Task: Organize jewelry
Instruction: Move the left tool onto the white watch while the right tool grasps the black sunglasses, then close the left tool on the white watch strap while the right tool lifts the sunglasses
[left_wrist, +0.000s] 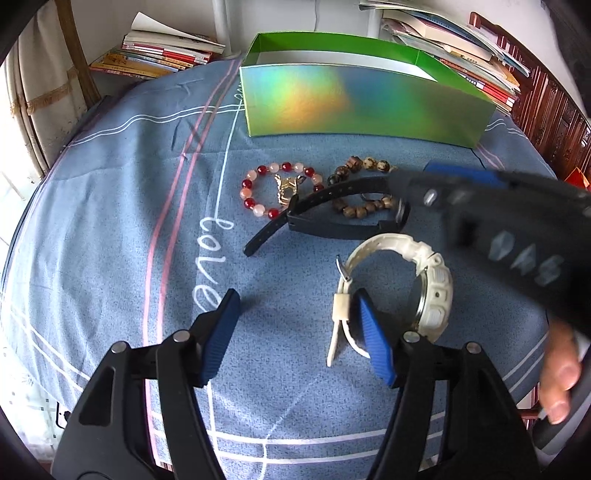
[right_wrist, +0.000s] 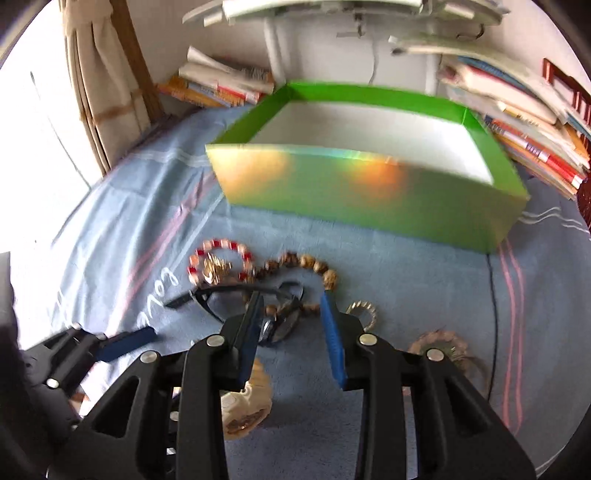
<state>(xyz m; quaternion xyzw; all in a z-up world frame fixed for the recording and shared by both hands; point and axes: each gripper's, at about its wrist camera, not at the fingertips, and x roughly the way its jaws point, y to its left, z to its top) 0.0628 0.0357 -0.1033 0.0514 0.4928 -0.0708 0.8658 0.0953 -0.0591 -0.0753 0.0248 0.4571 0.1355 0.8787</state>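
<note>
The left gripper (left_wrist: 295, 334) hangs low over the blue-grey cloth with pink and white stripes (left_wrist: 110, 221), its blue ribbed pads spread wide with nothing between them. Its right-hand pad (left_wrist: 373, 339) sits just beside the strap of a white plastic wristwatch (left_wrist: 424, 288), which lies on its side; whether pad and strap touch cannot be told.

The right gripper (right_wrist: 291, 325) is likewise parted and empty, poised above a black wristwatch with a looped strap (right_wrist: 273, 317) that shows in the gap between its pads. In the left wrist view that same gripper (left_wrist: 410, 184) reaches in from the right, blurred, its tip over the black watch's case end (left_wrist: 332, 221).

Just beyond the black watch lies a bracelet of brown wooden beads (left_wrist: 354, 170), partly under the watch strap, and to the left of it a bracelet of red and pale pink beads (left_wrist: 273, 188) ringed round a small gold charm (left_wrist: 286, 188). To the right of the right gripper's pads lie a gold toothed ring-shaped piece (right_wrist: 364, 312) and, nearer, a blurred round ornament (right_wrist: 443, 343).

Farther off stands an open green box with a holographic front wall (left_wrist: 351, 99), white inside. Behind it, stacks of books (left_wrist: 162, 51) line the wall.
</note>
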